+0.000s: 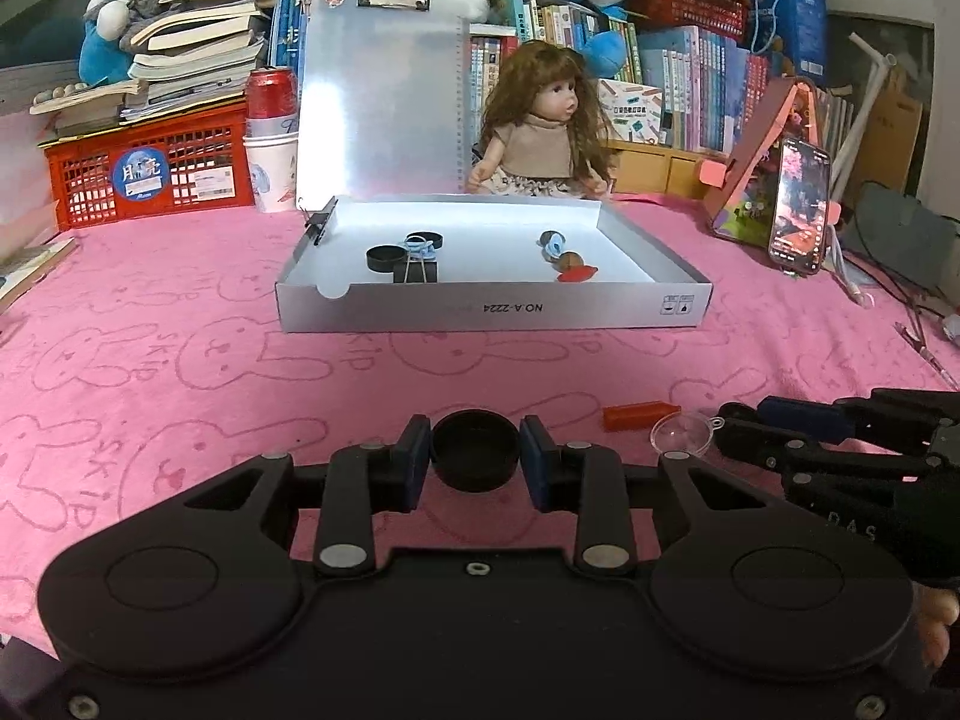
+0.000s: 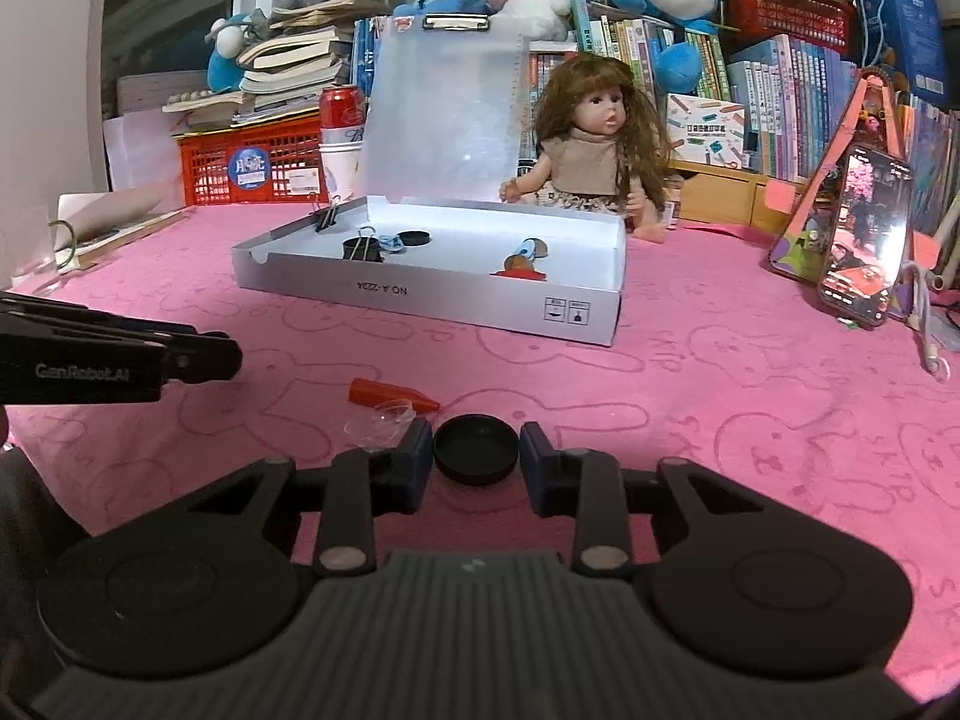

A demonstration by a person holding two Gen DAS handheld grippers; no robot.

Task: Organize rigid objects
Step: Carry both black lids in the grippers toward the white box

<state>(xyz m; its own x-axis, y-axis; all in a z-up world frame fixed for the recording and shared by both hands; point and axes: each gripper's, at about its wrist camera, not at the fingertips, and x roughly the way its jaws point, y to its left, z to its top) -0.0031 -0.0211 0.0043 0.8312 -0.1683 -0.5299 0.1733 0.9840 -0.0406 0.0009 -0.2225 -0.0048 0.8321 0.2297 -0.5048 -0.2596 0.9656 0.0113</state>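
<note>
Black caps sit clamped in both tools — we see the left gripper (image 1: 475, 456) closed on one black cap (image 1: 475, 457), the right gripper (image 2: 476, 450) closed on a second black cap (image 2: 476, 449), both low over the pink cloth (image 1: 180, 330). The white box (image 1: 492, 303) already holds caps, binder clips and small bits — partly done. Left out: the red piece (image 2: 390, 393) and clear dome (image 2: 384, 420). The path to the box looks clear; the doll (image 1: 540, 126) and phone (image 1: 801, 207) flank it.
</note>
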